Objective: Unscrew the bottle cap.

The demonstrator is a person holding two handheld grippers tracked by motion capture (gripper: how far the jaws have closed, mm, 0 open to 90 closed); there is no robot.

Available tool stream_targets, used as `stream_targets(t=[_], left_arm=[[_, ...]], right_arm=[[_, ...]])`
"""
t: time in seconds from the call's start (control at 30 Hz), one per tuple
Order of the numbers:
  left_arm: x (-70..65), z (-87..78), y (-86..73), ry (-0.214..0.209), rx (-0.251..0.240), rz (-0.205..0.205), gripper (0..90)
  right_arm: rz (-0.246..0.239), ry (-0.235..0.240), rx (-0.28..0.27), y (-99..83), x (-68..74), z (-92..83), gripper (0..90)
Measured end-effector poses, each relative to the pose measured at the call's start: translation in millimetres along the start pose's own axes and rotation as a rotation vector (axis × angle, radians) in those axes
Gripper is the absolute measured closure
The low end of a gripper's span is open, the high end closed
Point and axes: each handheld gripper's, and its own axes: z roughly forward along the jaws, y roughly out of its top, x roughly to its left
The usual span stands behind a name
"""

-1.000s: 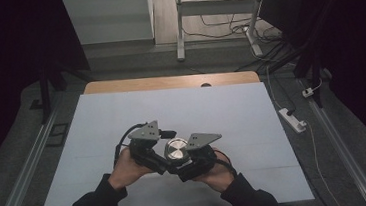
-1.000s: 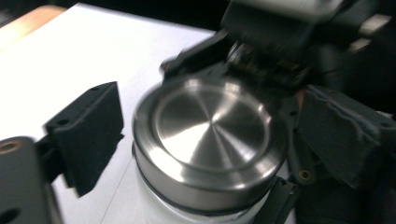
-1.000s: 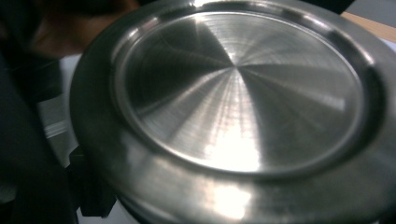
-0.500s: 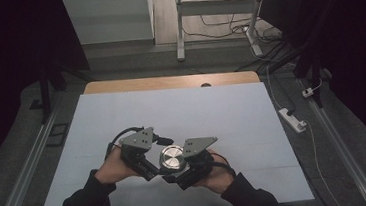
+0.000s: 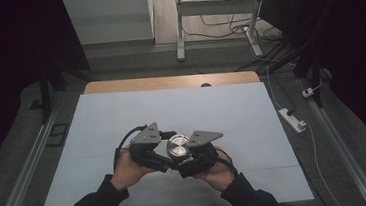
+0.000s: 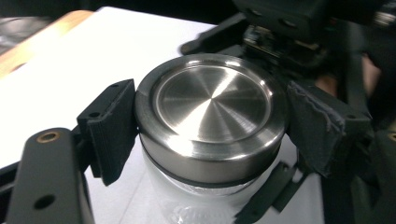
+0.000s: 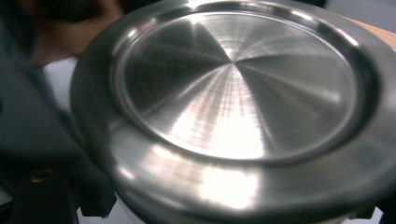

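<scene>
Gripping: a jar with a steel lid, held between two claws, low over the white bench near its front edge
High view, jar: steel lid (image 5: 178, 144) faces up between the two hands, just above the bench (image 5: 253, 122)
High view, left claw (image 5: 161, 150): comes in from the left side of the lid, close against it
High view, right claw (image 5: 186, 159): sits under and beside the lid on the right, hand wrapped behind it
Left gripper view, lid (image 6: 212, 112): brushed metal disc over a pale jar body (image 6: 187, 198), a dark seal ring between them
Left gripper view, left claw (image 6: 210, 135): jaws have just been closing and now stand part way open with a pad against each side of the lid's rim, so it looks clamped on the lid
Right gripper view, lid (image 7: 238, 93): very close and partly blurred
Right gripper view, right claw: jaws nearly fully closed, apparently pinching the jar below the lid, though the contact itself is hidden
Step in hand: judged as taking hold of the lid to unscrew it while the other claw steadies the jar
Next move: likely a firm twist of the left claw around the lid's axis, right claw keeping the jar from turning
</scene>
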Motion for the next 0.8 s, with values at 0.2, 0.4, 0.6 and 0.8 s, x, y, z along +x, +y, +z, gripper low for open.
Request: stream_targets(t=[0.2, 0.4, 0.6, 0.8], left_arm=[[1.1, -2.9, 2.7, -0.015, -0.010, 0.011, 19.9], [13.5, -21.3, 2.5, -0.129, -0.085, 0.023, 10.1], [13.9, -34.0, 4.9, -0.151, -0.053, 0.104, 11.0], [12.8, -35.1, 1.8, -0.265, -0.035, 0.171, 10.4]], right_arm=[[0.027, -0.022, -0.007, 0.2, -1.3, -1.5, 14.1], [-0.003, 0.048, -0.039, 3.2, 0.4, -5.5, 14.1], [-0.056, 0.104, -0.013, 2.4, 7.9, 0.6, 14.1], [-0.105, 0.164, 0.000, 4.5, 20.1, 3.2, 14.1]])
